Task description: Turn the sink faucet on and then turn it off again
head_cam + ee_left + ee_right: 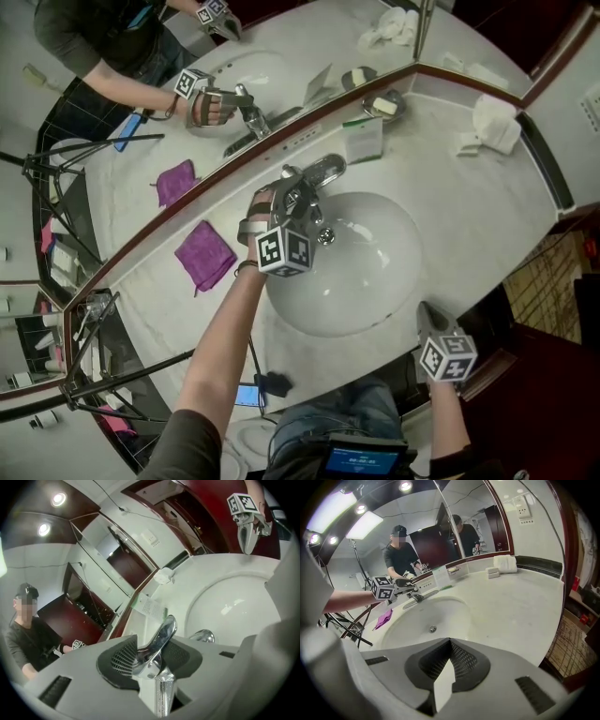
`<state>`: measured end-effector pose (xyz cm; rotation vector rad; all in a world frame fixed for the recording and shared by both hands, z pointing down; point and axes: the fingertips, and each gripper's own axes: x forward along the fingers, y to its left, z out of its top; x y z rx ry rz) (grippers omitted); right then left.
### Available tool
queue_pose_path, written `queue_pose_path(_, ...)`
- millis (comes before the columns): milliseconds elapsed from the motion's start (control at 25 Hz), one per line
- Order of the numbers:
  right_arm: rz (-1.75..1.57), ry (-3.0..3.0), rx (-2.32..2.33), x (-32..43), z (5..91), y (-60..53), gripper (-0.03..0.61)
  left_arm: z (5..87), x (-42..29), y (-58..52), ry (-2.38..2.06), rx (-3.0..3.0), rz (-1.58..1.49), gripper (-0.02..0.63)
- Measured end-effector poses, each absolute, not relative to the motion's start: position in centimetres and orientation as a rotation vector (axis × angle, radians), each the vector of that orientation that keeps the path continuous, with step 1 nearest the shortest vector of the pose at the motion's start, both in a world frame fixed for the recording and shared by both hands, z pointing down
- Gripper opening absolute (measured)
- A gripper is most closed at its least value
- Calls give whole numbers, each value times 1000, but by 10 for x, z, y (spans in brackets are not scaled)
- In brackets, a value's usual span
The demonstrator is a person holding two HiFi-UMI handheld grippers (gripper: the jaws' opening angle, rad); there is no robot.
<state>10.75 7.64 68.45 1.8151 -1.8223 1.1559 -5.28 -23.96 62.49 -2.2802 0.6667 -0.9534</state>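
**Left gripper** (302, 190): jaws part closed on the faucet lever (160, 637). The chrome lever stands between the ribbed pads (123, 657), which seem to bear on both its sides. The gripper points slightly down toward the mirror edge of the counter (450, 220).

**Faucet lever:** at the back rim of the sink basin (370, 267), angled up toward the mirror. The spout (164, 693) runs below it, toward the gripper's camera. No water shows in the basin.

**Right gripper** (429, 317): jaws together with nothing between them. It hangs at the front edge of the counter, off the basin's front right rim, well apart from the faucet.

**Other items on the counter:** purple cloth (204, 253) left of the basin; card (364, 141) and soap dish (384, 106) by the mirror edge; folded towel (495, 124) at the far right corner.

**Step in hand (judged):** taking hold of the lever to turn the water on; nothing of the task is done yet.

**Next move calls for:** a firm hold, then raising the lever until water runs, with the right gripper kept clear.
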Motion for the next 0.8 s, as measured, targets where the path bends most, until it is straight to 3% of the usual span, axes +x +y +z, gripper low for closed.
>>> queue_pose_path(80, 1165, -1819, 1818, 108, 685, 78, 15, 624, -50, -237, 673, -2275, -956, 101)
queue_pose_path(800, 1187, -1843, 1798, 111, 687, 70, 15, 612, -44, -256, 813, -2403, -1090, 74)
